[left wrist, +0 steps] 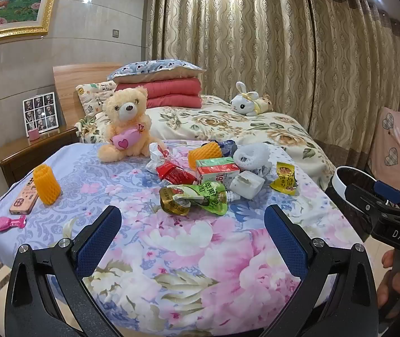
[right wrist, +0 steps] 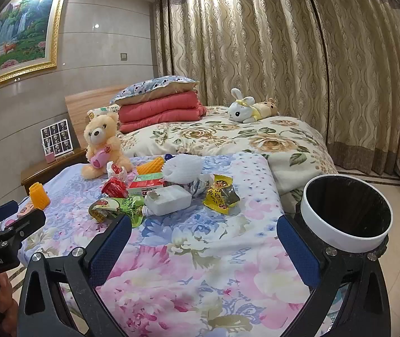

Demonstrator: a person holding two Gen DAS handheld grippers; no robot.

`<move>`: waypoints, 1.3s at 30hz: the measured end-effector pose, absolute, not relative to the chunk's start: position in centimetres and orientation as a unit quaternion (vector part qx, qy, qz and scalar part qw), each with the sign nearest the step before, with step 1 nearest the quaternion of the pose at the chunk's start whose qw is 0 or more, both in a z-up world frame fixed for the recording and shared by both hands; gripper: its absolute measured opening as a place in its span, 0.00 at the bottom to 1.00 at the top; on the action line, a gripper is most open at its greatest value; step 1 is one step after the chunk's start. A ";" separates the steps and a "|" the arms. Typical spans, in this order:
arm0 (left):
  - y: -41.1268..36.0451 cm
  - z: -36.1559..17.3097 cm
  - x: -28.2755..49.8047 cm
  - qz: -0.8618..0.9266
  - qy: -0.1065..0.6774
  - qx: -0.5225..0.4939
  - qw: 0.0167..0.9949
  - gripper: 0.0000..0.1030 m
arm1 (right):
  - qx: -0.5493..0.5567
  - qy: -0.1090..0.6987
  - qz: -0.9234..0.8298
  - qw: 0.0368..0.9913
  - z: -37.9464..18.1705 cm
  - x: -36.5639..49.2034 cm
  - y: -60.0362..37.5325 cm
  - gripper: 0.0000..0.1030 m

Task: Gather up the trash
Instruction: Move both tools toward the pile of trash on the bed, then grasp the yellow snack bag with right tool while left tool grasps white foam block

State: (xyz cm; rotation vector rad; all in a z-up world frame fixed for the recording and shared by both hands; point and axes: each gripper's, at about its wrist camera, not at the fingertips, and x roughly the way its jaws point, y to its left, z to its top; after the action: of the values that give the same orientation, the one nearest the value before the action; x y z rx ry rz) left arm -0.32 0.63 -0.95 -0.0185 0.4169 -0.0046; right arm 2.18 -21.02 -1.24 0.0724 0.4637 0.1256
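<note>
A heap of trash lies mid-bed on the floral blanket (left wrist: 188, 241): a green drink pouch (left wrist: 197, 198), a red wrapper (left wrist: 173, 172), a green-and-white carton (left wrist: 216, 168), a white torn box (left wrist: 246, 185), a yellow snack packet (left wrist: 285, 178), white foam netting (left wrist: 252, 154) and an orange foam net (left wrist: 202, 154). My left gripper (left wrist: 193, 233) is open and empty, just short of the pouch. My right gripper (right wrist: 204, 241) is open and empty; the pouch (right wrist: 121, 209) lies by its left finger. A white-rimmed black bin (right wrist: 346, 213) stands right of the bed.
A teddy bear (left wrist: 125, 123), another orange foam net (left wrist: 46, 184), a phone (left wrist: 24, 199) and a pink toy (left wrist: 7, 222) lie at the left. Pillows, a red quilt (left wrist: 169, 92) and a plush rabbit (left wrist: 246, 102) sit behind. A wooden nightstand (left wrist: 31, 151) is at left.
</note>
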 end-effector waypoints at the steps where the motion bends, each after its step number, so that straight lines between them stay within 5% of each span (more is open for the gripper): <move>1: 0.6 -1.0 -0.3 -0.002 0.208 -0.009 0.978 1.00 | 0.036 0.230 0.062 0.971 -1.2 2.2 -21.0 1.00; 39: 1.2 -3.3 2.2 -0.025 0.254 -0.005 0.967 1.00 | 0.038 0.279 0.069 0.957 -2.5 4.5 -20.3 1.00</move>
State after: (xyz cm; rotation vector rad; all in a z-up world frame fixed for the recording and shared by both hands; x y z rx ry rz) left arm 2.18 1.23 -3.25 -0.0095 0.5143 -0.0515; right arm 4.48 -20.30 -2.52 0.0762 0.5661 0.1399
